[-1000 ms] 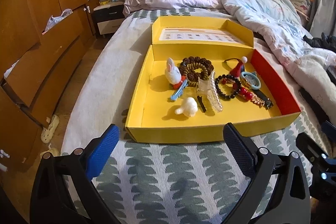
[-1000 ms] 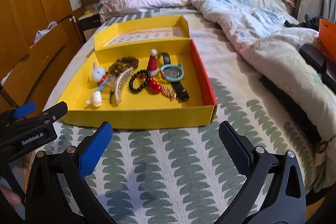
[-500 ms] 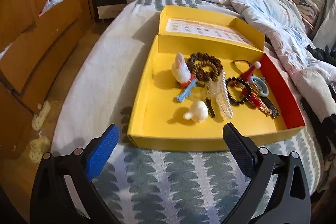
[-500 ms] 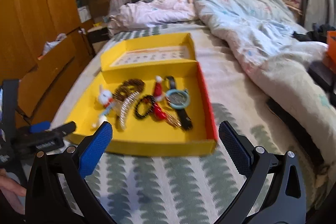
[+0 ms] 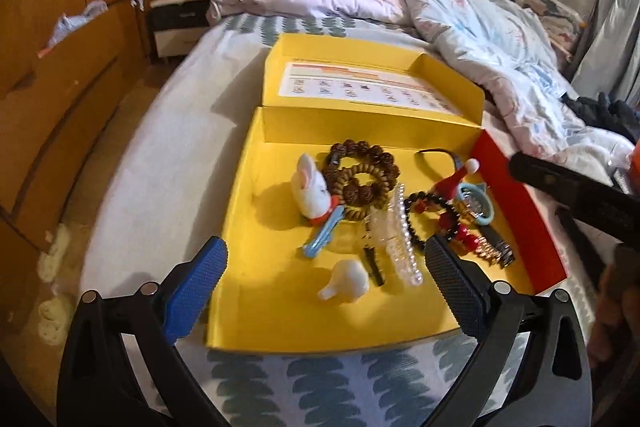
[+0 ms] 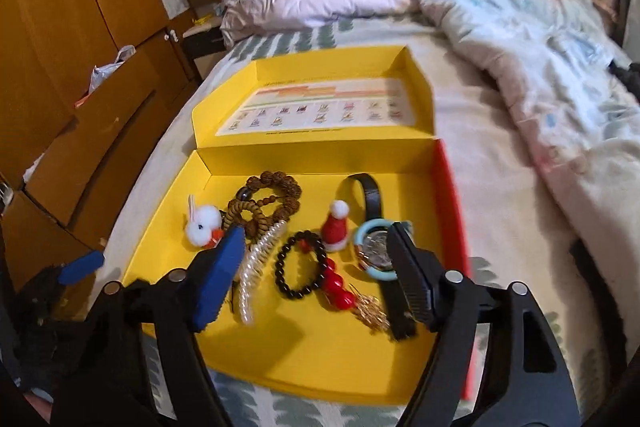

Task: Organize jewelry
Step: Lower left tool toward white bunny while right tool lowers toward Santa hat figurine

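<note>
Jewelry lies heaped in a yellow box (image 5: 256, 291) set on the bed (image 5: 160, 147). In the left wrist view, the left gripper (image 5: 326, 291) is held spread wide above the box's near wall, nothing between its jaws; a white rabbit clip (image 5: 310, 193) is seen beside brown bead bracelets (image 5: 362, 183). In the right wrist view, the right gripper (image 6: 316, 273) is closing, unclenched, over a black bead bracelet (image 6: 300, 265) and red beads (image 6: 336, 285), neither touched.

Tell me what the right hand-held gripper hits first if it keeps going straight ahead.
Probably the black bead bracelet, which lies about midway between the closing jaws of the right hand-held gripper, with nothing held. Depth is unclear; the red beads beside it could come first.
</note>
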`<state>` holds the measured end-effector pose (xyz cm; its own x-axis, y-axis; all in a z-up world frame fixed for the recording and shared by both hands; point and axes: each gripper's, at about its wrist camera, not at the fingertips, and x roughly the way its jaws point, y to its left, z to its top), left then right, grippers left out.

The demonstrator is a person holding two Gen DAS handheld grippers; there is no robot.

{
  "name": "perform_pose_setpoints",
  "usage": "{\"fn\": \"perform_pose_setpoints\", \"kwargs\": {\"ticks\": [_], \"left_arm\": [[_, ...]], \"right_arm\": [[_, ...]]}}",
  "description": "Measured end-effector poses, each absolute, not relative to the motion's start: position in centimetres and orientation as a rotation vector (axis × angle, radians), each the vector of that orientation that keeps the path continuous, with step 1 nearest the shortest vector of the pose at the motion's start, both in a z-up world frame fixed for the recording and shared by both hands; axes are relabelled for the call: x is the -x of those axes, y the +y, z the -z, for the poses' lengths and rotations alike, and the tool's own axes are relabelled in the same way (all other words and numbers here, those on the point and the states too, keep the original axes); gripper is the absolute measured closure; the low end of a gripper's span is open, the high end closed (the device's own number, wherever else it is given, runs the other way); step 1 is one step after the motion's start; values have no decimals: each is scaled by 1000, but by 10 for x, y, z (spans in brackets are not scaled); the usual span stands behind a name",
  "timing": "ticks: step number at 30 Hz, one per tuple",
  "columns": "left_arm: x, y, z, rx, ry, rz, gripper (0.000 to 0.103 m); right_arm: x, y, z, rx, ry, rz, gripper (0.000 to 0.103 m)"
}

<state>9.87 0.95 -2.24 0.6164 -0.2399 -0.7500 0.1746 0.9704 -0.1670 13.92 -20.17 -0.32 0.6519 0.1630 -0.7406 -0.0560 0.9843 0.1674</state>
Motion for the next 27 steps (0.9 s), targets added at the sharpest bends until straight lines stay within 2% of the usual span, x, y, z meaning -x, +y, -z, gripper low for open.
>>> {"fn": "perform_pose_setpoints", "kwargs": {"ticks": [9,27], "left_arm": [[-125,12,31,118,927,248,5],[-179,6,62,171,1109,289,5]], "right_arm": [[-165,-203,33,-167,918,-123,30],[-183,-223,50,-286,971,-143,30]]}}
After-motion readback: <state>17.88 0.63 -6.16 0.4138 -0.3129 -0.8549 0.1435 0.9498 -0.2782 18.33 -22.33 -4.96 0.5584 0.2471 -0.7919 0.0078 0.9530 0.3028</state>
